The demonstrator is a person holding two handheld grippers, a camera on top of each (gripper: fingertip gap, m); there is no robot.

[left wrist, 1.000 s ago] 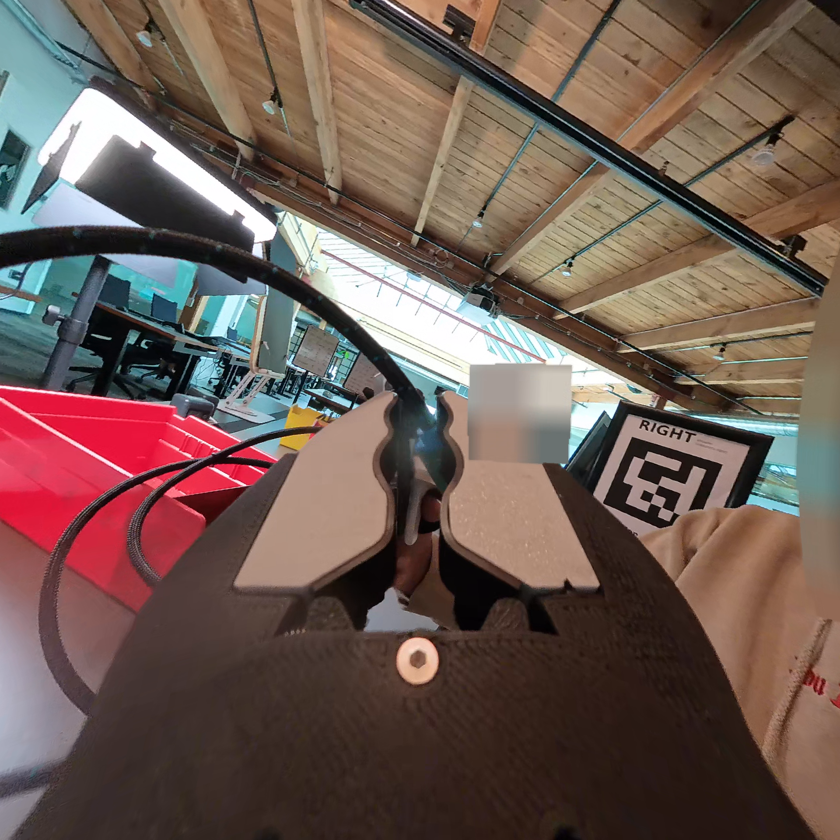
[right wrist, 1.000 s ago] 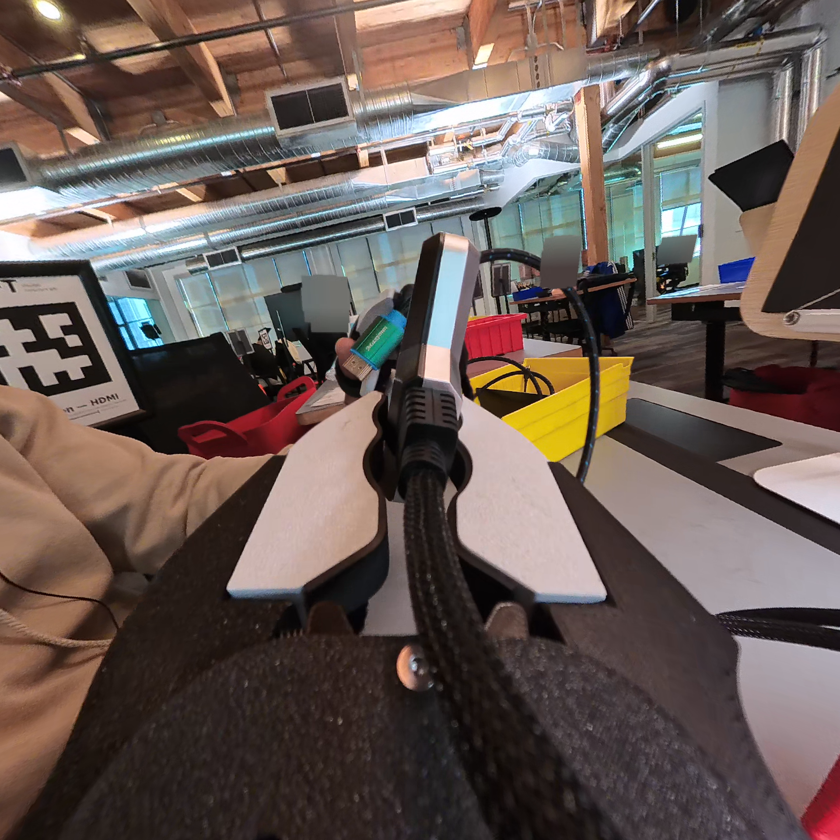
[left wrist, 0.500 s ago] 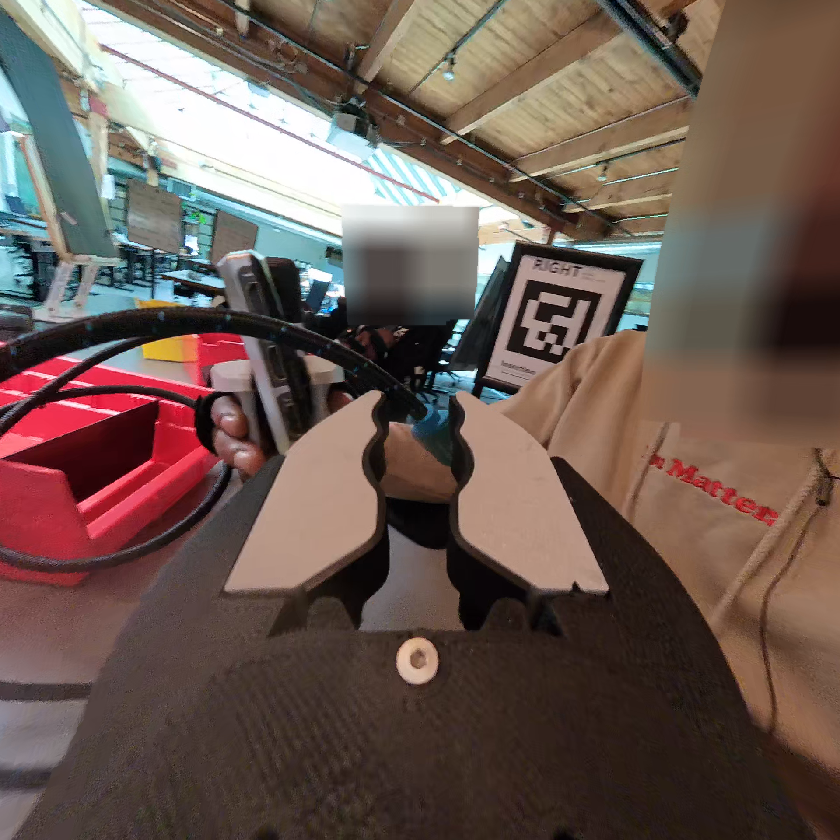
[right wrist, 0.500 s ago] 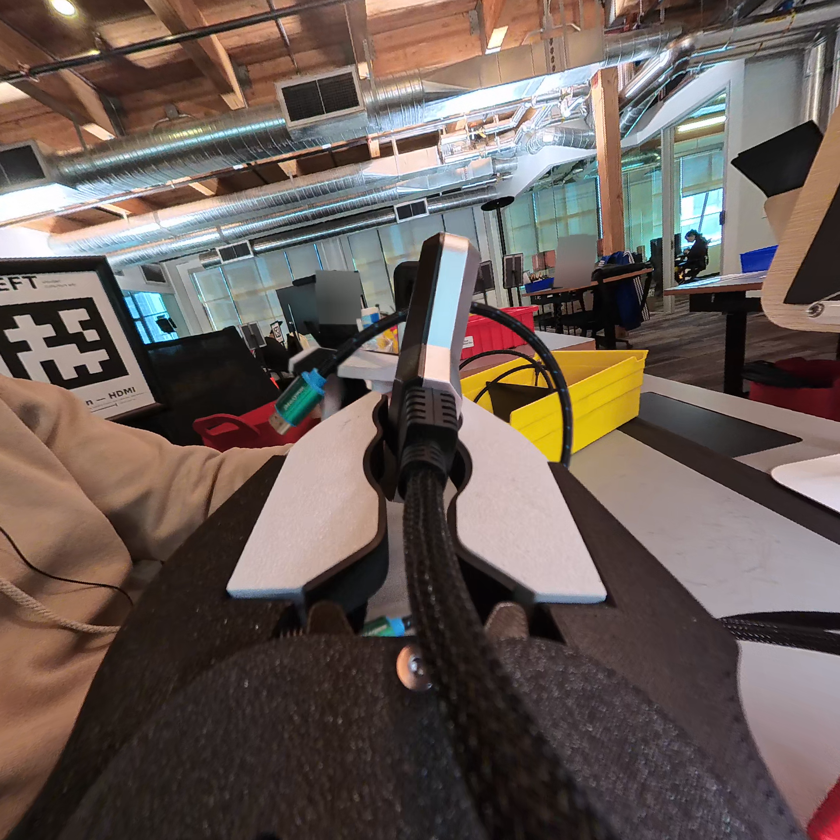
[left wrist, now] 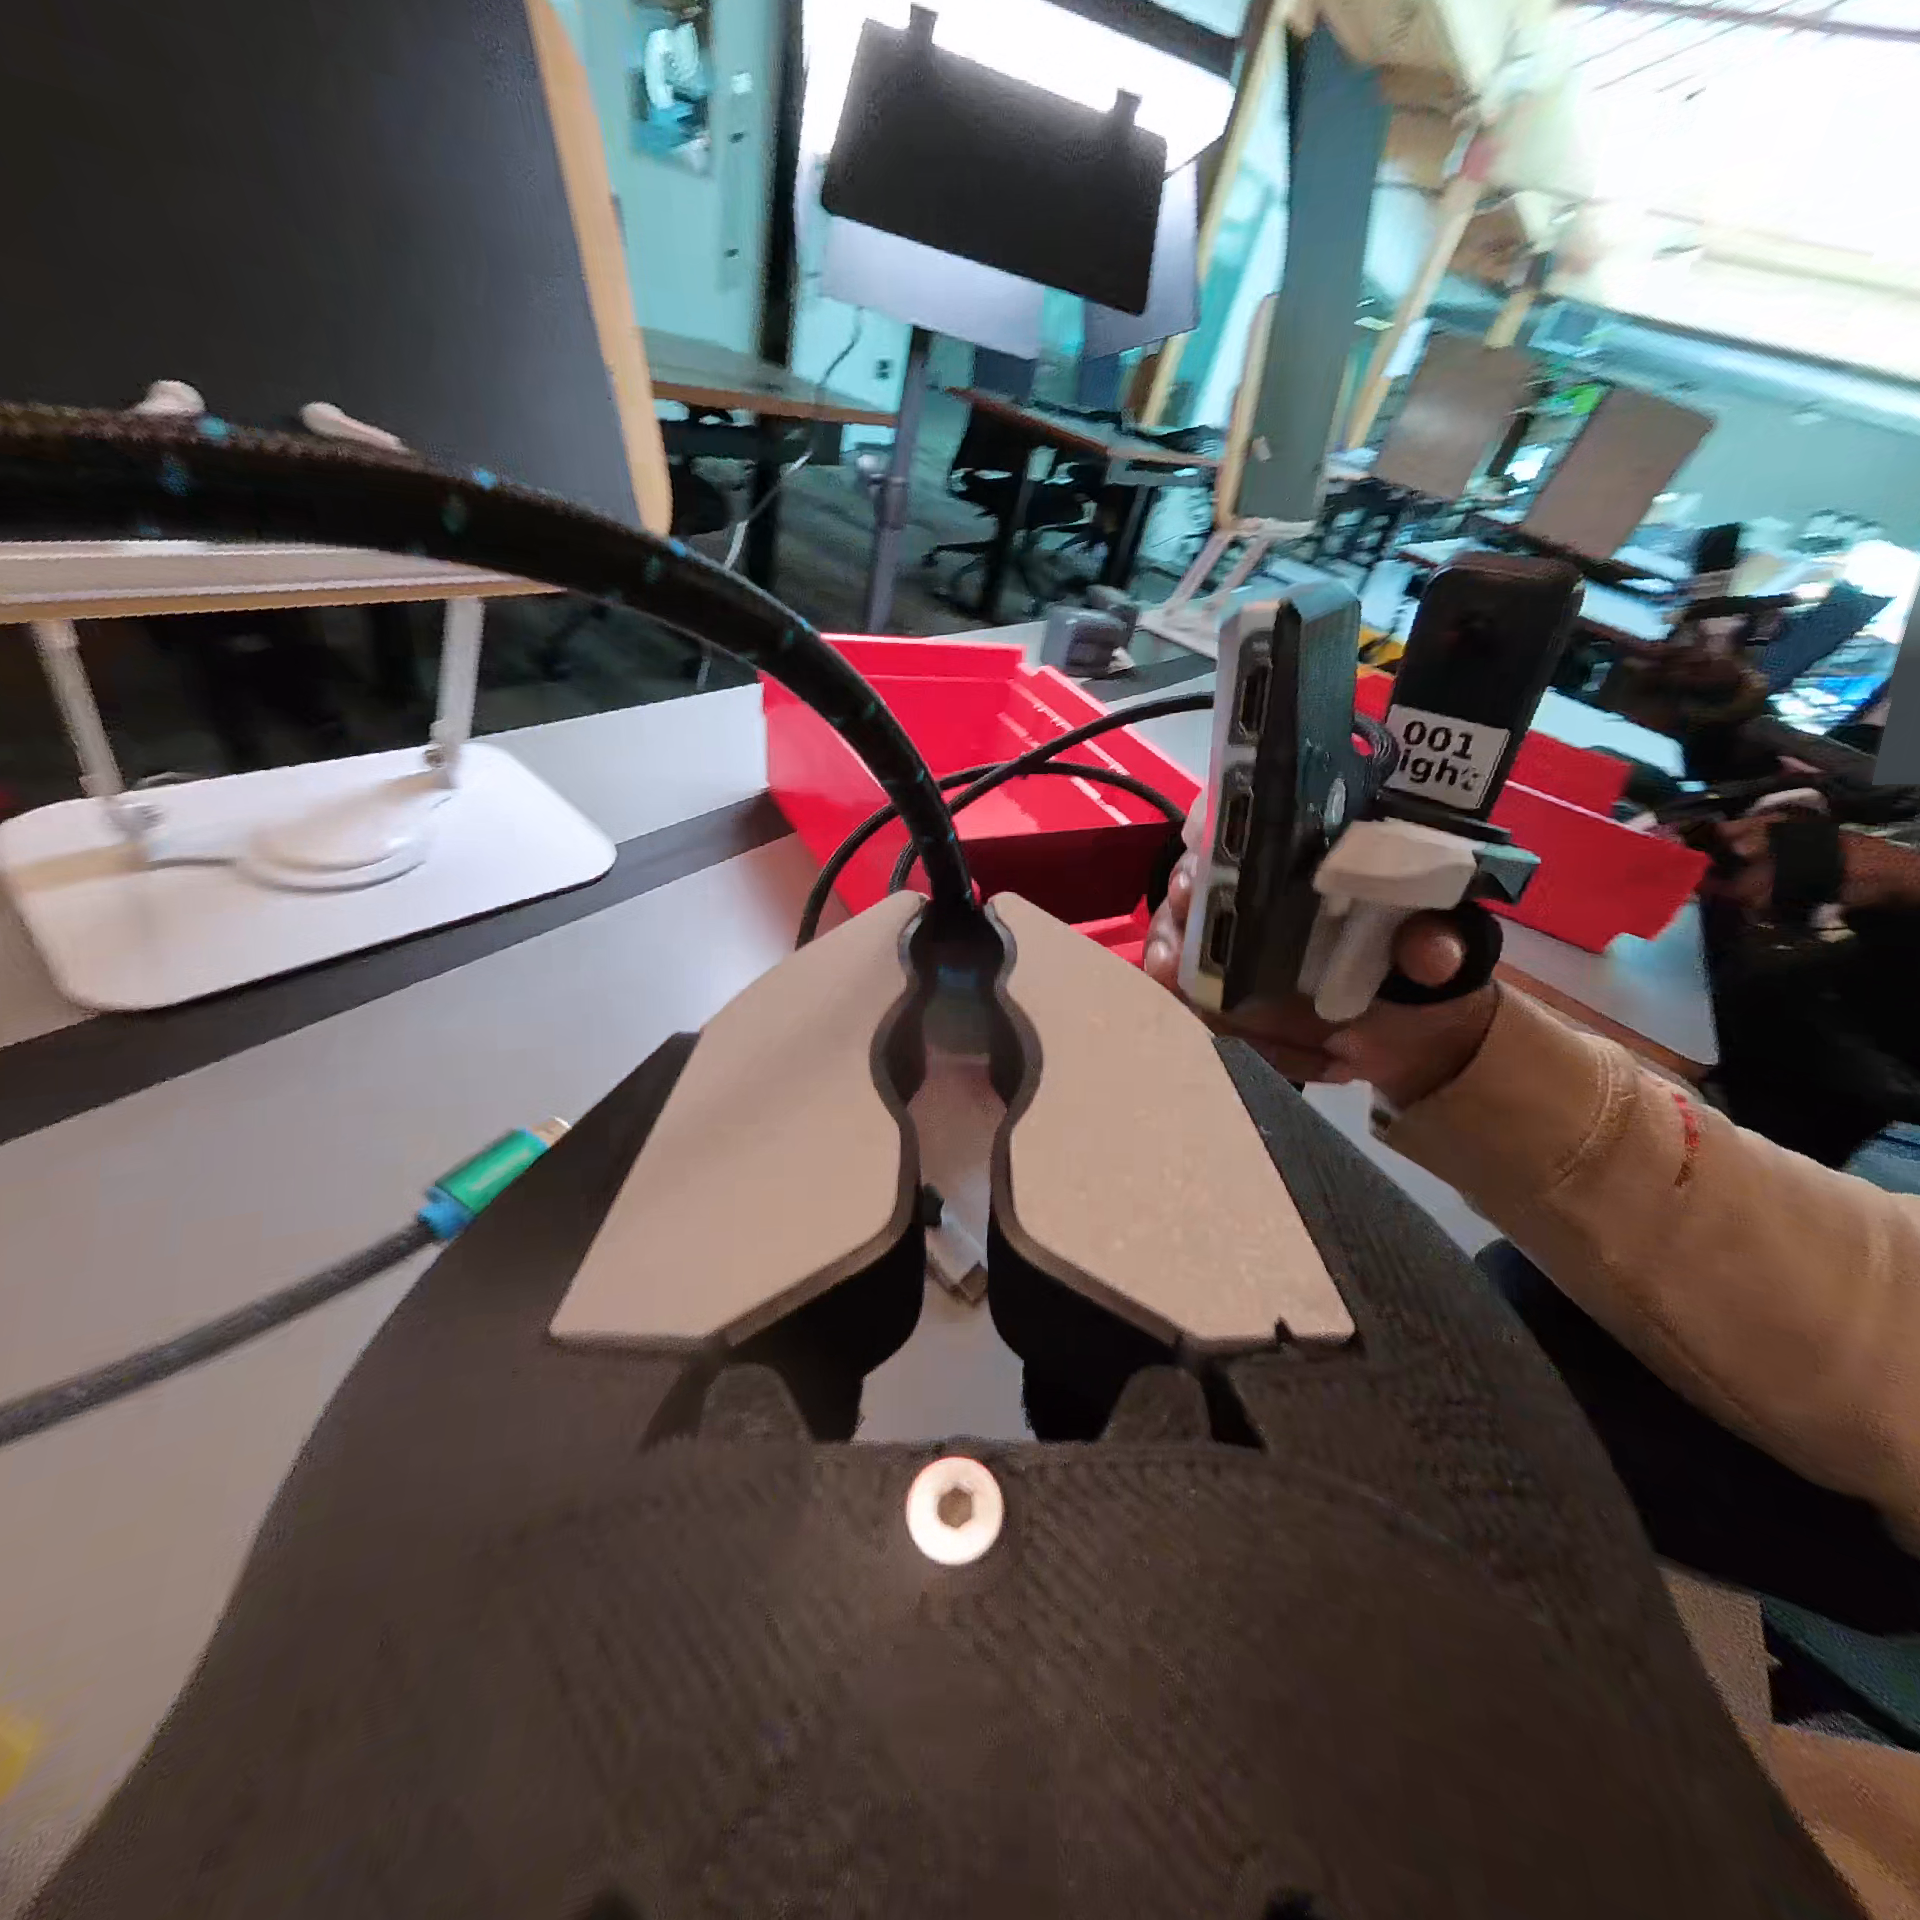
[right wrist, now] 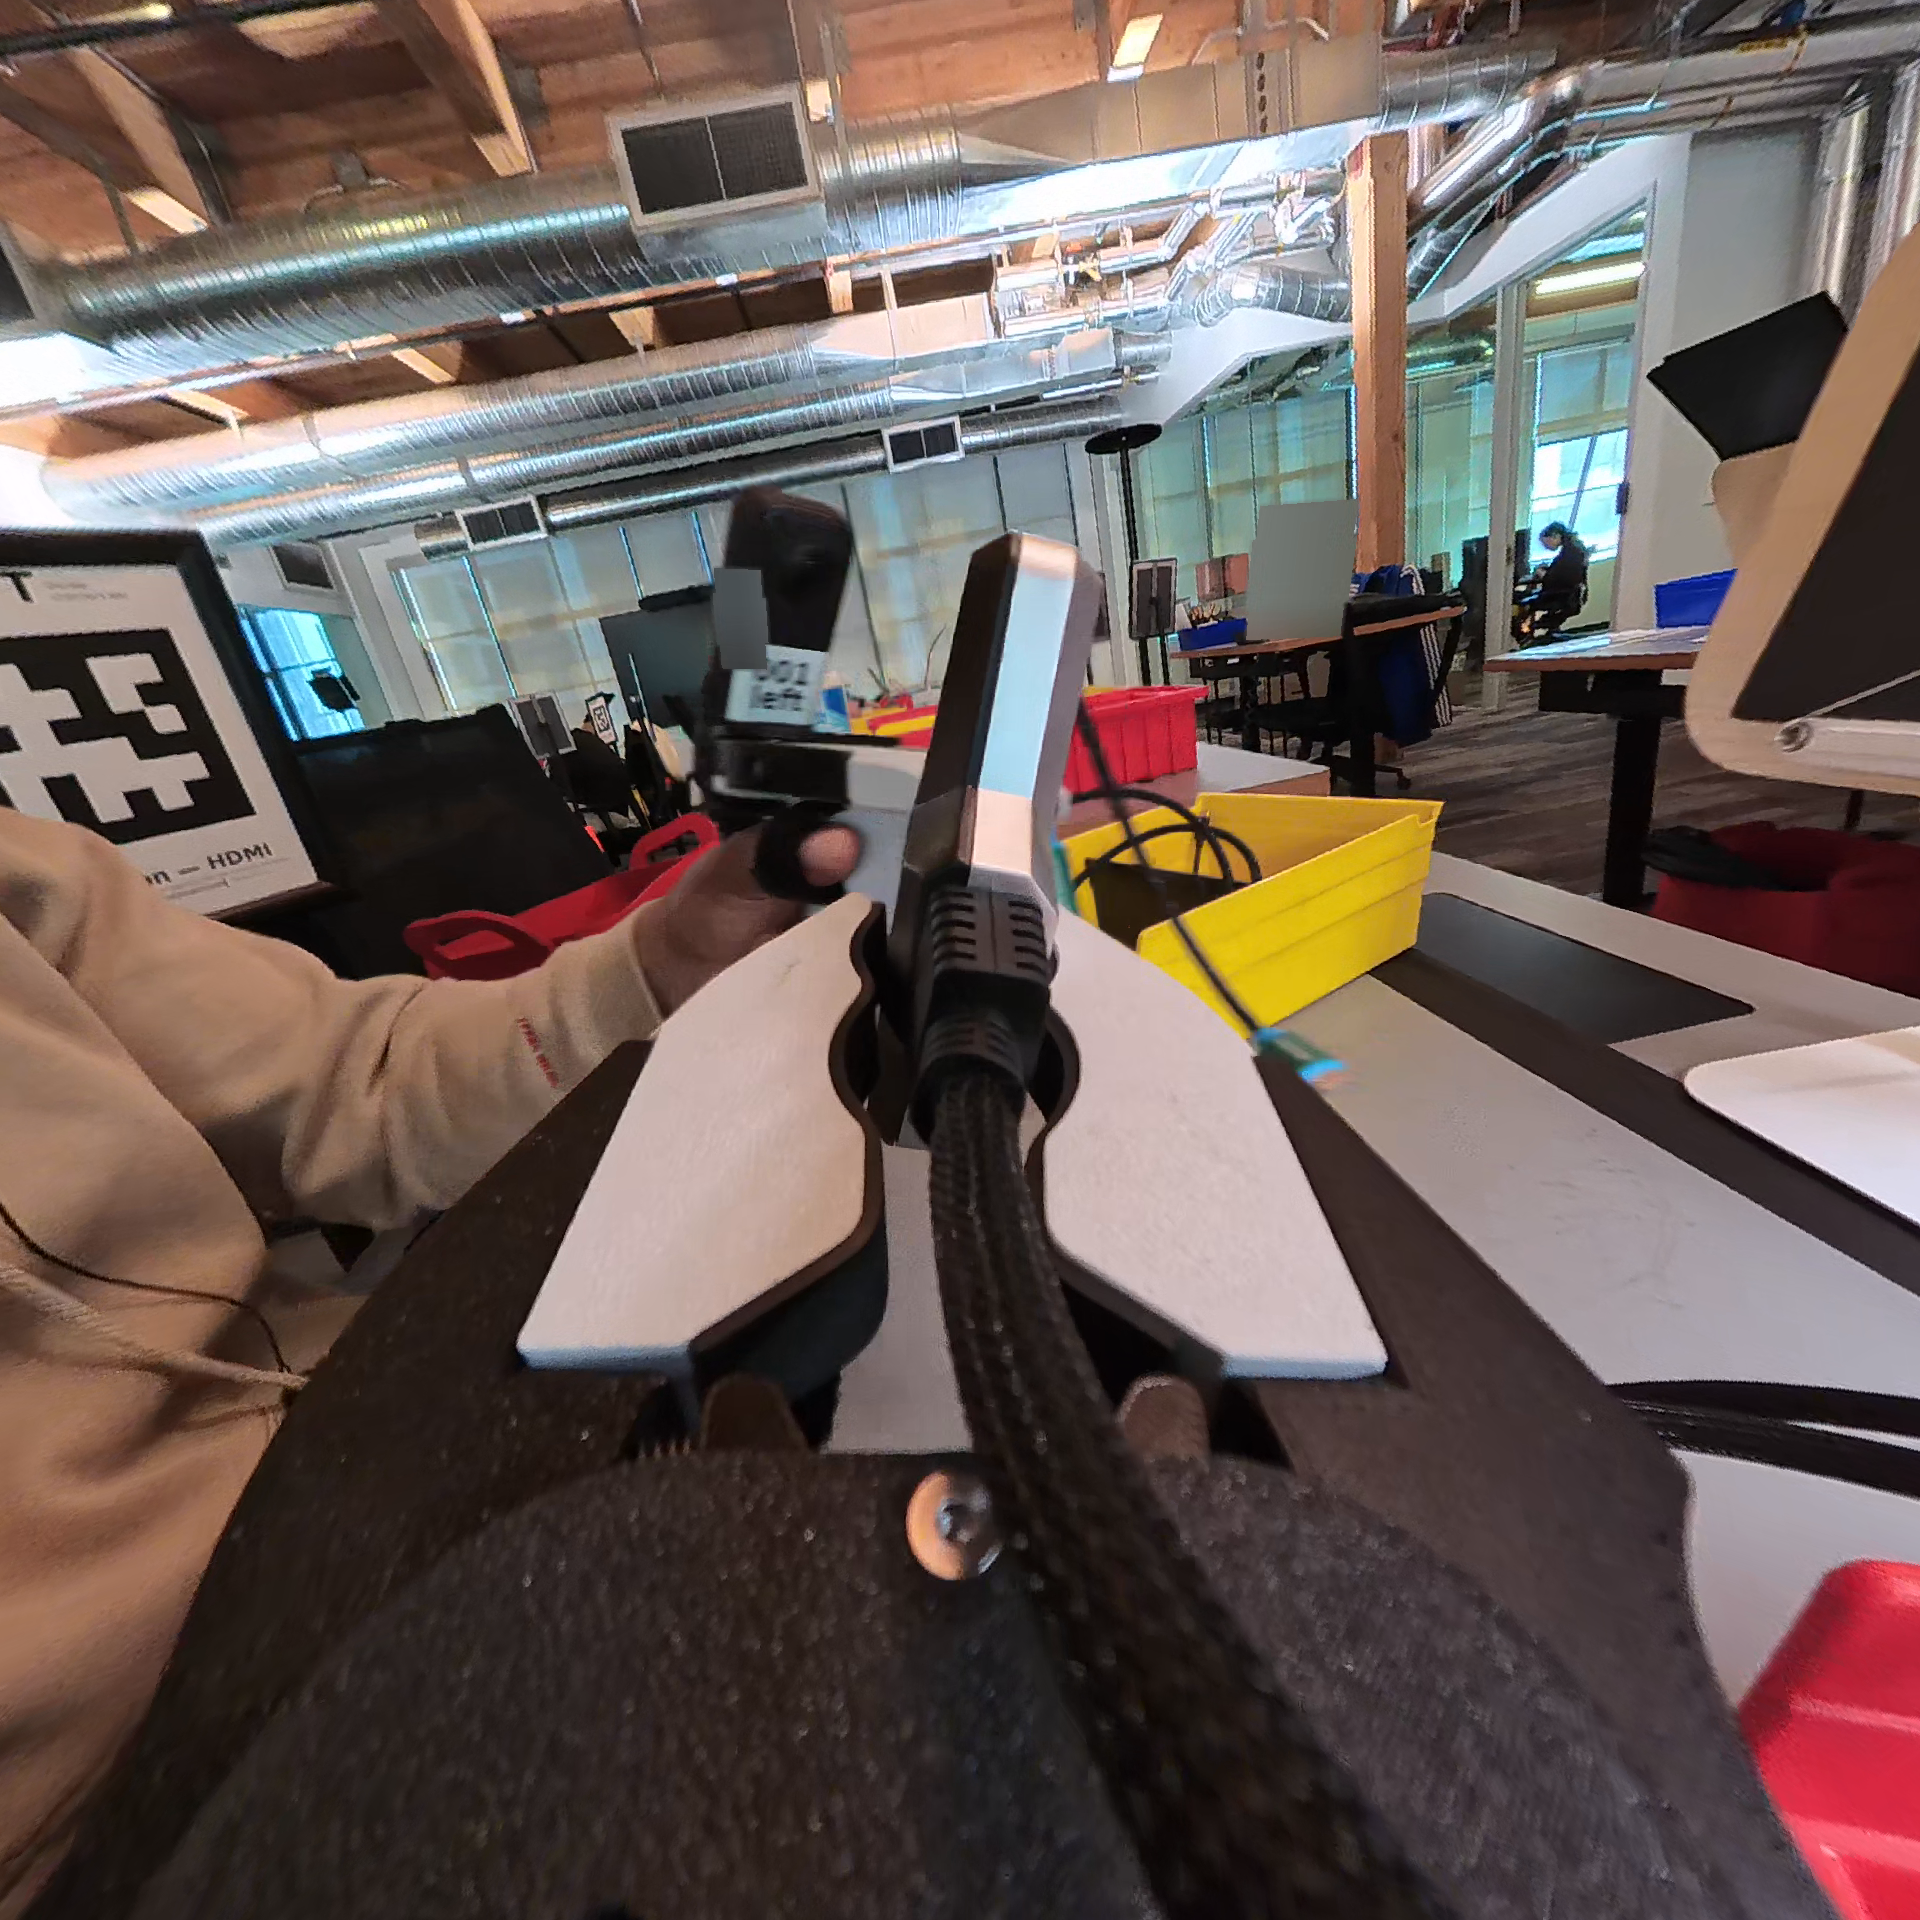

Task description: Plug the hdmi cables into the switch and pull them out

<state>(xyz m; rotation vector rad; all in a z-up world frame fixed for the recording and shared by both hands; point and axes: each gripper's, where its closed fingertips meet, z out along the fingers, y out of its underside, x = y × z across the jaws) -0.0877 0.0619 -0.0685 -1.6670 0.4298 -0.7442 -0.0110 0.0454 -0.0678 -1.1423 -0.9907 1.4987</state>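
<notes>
The grey and black HDMI switch stands upright in my right gripper, which is shut on its lower end, where a thick black braided cable leaves toward the camera. In the left wrist view the switch shows to the right with three empty ports facing me. My left gripper is shut on the plug of a black braided HDMI cable with its metal tip toward the camera. A second, green plug lies on the table at left; it also shows blurred in the right wrist view.
A red bin with coiled cable sits behind the grippers, and a yellow bin on the right side. A white stand base rests on the grey table. A person's beige sleeve reaches in. Another red bin is near the front. One gripper's finger ends stand about 9 cm off the other's.
My left gripper has swung away from the switch, down and to the left, still holding its cable; the table now fills its view. My right gripper keeps the switch upright, nearly still.
</notes>
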